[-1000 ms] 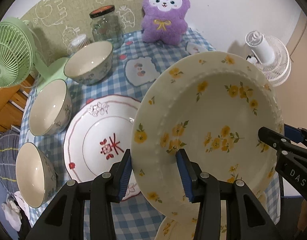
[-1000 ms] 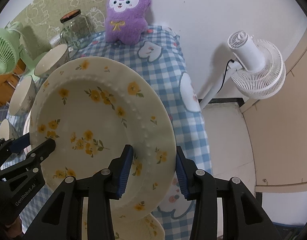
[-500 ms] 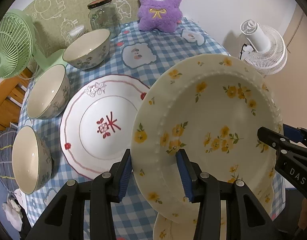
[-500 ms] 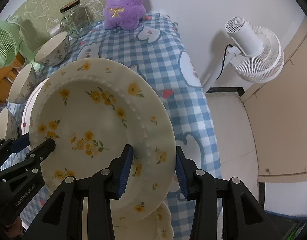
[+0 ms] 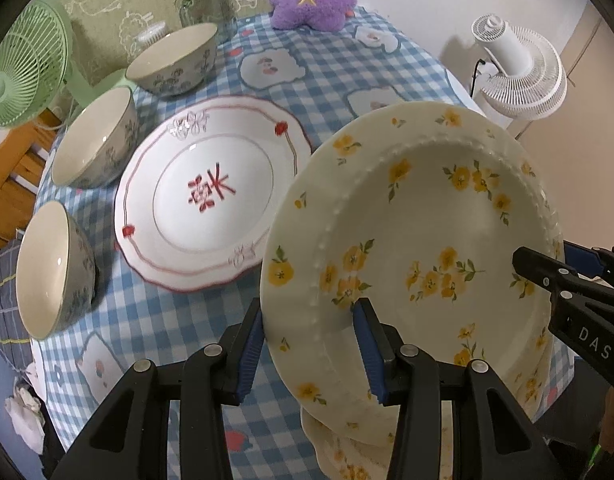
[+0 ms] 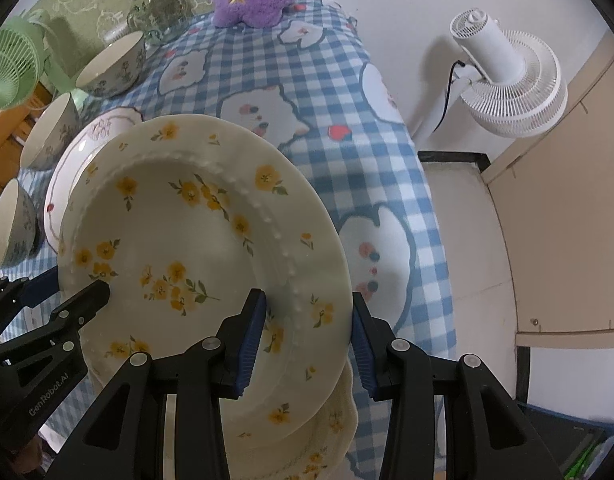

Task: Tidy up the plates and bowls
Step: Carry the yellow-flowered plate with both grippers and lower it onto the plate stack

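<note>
Both tools, left tool (image 5: 309, 350) and right tool (image 6: 307, 336), grip the yellow-flowered plate (image 5: 411, 256) by opposite rims, tilted above another floral plate (image 5: 347, 456); the red-patterned plate (image 5: 205, 192) lies just beside.

A cream plate with yellow flowers (image 5: 419, 248) is held tilted above a matching plate (image 5: 347, 452). A red-trimmed white plate (image 5: 211, 196) lies flat beside three upright bowls (image 5: 95, 140).
</note>
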A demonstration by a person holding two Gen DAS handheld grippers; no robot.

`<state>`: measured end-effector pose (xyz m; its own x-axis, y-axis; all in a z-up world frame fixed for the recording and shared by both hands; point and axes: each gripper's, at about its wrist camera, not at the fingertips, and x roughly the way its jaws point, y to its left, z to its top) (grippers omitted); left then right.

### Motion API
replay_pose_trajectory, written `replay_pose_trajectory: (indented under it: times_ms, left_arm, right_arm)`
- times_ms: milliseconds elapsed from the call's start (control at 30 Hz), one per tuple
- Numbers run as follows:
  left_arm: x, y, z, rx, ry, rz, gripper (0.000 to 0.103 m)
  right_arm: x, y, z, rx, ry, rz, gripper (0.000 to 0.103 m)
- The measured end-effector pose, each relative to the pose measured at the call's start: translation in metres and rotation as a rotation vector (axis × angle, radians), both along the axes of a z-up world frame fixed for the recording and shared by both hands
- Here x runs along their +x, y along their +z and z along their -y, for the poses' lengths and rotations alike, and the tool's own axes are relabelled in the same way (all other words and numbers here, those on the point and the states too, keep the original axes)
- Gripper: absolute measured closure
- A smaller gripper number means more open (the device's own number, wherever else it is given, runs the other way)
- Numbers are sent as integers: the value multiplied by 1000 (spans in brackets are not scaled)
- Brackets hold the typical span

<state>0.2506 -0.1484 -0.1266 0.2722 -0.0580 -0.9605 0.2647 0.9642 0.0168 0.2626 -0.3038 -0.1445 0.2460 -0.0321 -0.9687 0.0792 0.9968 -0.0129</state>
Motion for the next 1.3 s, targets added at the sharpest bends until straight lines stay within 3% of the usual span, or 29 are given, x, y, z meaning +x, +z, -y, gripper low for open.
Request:
replay_pose_trajectory:
  times_ms: [700, 1300]
  left_arm:
    - [-44, -13, -6, 12, -17, -33, 58]
    - [-54, -20, -8, -2, -28, -52, 56]
  right_arm:
    - [-46, -17, -6, 15, -4, -59, 59]
    - [-58, -18, -11, -24, -25, -65, 59]
